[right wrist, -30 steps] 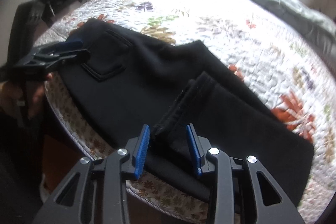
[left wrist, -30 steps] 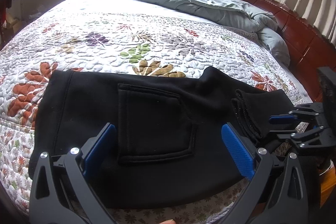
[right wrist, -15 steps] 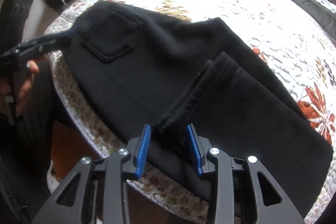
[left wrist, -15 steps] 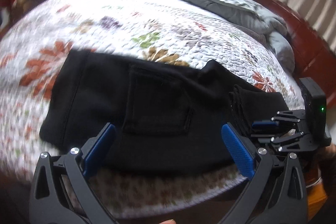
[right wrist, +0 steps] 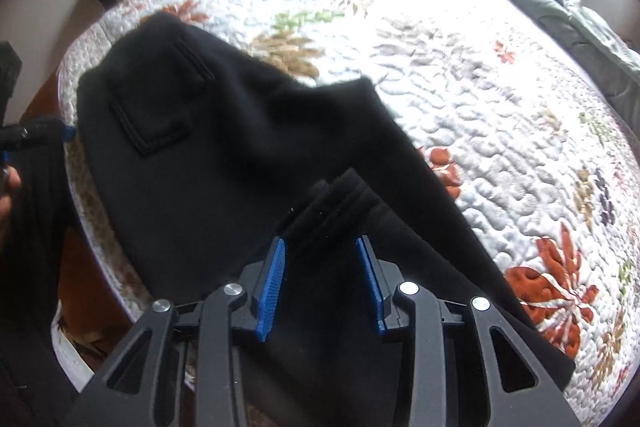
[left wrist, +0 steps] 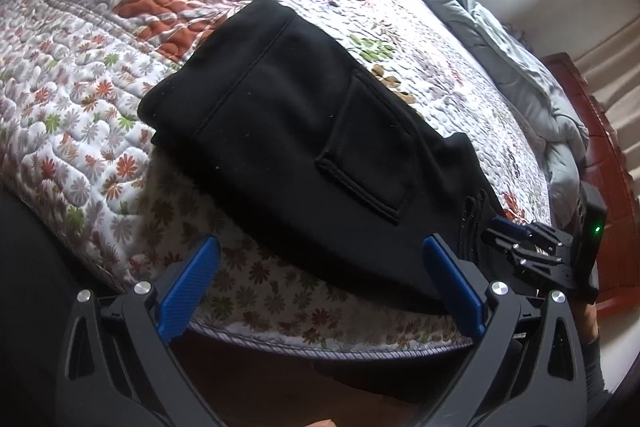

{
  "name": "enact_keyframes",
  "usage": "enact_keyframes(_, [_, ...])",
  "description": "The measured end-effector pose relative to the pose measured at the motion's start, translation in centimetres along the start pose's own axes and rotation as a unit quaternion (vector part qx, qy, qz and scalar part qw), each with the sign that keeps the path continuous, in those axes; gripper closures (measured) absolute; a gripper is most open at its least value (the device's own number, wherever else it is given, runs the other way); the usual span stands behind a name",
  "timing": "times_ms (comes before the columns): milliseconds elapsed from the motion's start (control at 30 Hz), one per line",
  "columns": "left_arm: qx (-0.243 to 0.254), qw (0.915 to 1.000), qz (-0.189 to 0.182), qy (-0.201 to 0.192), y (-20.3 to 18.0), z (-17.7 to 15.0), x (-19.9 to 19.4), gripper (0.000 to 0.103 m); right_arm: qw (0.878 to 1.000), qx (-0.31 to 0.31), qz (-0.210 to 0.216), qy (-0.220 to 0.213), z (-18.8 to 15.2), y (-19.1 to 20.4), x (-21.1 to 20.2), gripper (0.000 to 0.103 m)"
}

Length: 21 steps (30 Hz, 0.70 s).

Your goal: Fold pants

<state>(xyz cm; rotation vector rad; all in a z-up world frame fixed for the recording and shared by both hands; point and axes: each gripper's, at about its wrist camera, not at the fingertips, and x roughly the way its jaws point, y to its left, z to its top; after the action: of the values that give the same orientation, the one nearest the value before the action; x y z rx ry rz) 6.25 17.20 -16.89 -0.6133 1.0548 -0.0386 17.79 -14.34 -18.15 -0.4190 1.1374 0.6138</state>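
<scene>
Lying along the bed's (left wrist: pixel 100 131) near edge, black pants (left wrist: pixel 304 131) sit under the spread, empty left gripper (left wrist: pixel 320 275); the right gripper (right wrist: pixel 320 267) clamps their folded cuffs.

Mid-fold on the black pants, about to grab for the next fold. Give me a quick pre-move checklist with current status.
1. Pants lying flat on the quilt: ok.
2. Leg cuffs already folded back over the seat: ok.
3. Left gripper open, nothing between its pads: ok.
4. Right gripper lined up astride the cuffs: ok.
5. Right pads actually pressing the cloth: cannot tell.
6. Pants fully on the bed: not ok, the near edge overhangs the mattress.
</scene>
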Motion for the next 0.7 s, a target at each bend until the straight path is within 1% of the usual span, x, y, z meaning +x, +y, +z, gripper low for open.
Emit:
enact_keyframes(133, [-0.02, 0.9998, 0.002, -0.002, 0.5, 0.7, 0.3, 0.003, 0.999, -0.031, -0.004, 0.018, 0.2, 1.1, 0.8, 0.066])
enact_keyframes(233, [-0.047, 0.9988, -0.007, -0.004, 1.2, 1.1, 0.3, 0.003, 0.998, -0.051, 0.005, 0.026, 1.0, 1.3, 0.2, 0.066])
enact_keyframes(300, [-0.065, 0.9977, -0.016, -0.002, 1.7, 1.1, 0.3, 0.003, 0.997, -0.075, 0.02, 0.03, 2.0, 1.6, -0.4, 0.065])
enact_keyframes(333, [-0.074, 0.9971, -0.021, -0.002, 2.0, 1.1, 0.3, 0.003, 0.995, -0.088, 0.039, 0.029, 3.4, 1.6, -0.9, 0.063])
enact_keyframes(367, [-0.081, 0.9965, -0.024, -0.003, 2.3, 1.2, 0.3, 0.003, 0.994, -0.093, 0.055, 0.03, 4.6, 1.5, -1.2, 0.056])
enact_keyframes(400, [-0.088, 0.9957, -0.027, -0.006, 2.6, 1.2, 0.3, 0.003, 0.992, -0.097, 0.071, 0.03, 5.8, 1.5, -1.4, 0.054])
enact_keyframes(433, [-0.099, 0.9945, -0.031, -0.008, 3.0, 1.3, 0.2, 0.003, 0.989, -0.105, 0.099, 0.029, 7.6, 1.5, -1.5, 0.05])
enact_keyframes(500, [-0.118, 0.9922, -0.037, -0.014, 3.7, 1.4, 0.0, 0.003, 0.982, -0.12, 0.141, 0.033, 10.8, 1.9, -1.3, 0.047])
enact_keyframes(533, [-0.127, 0.991, -0.039, -0.019, 4.1, 1.5, -0.2, 0.003, 0.976, -0.133, 0.166, 0.044, 12.7, 2.6, -0.8, 0.043])
enact_keyframes(600, [-0.137, 0.9893, -0.043, -0.025, 4.6, 1.6, -0.3, 0.003, 0.966, -0.15, 0.204, 0.06, 15.7, 3.9, 0.2, 0.04])
enact_keyframes(633, [-0.146, 0.9878, -0.046, -0.028, 4.9, 1.7, -0.3, 0.003, 0.957, -0.161, 0.229, 0.076, 17.5, 5.0, 1.1, 0.038])
enact_keyframes(700, [-0.166, 0.984, -0.055, -0.034, 5.5, 1.8, -0.3, 0.003, 0.946, -0.178, 0.253, 0.094, 20.1, 6.7, 2.6, 0.036])
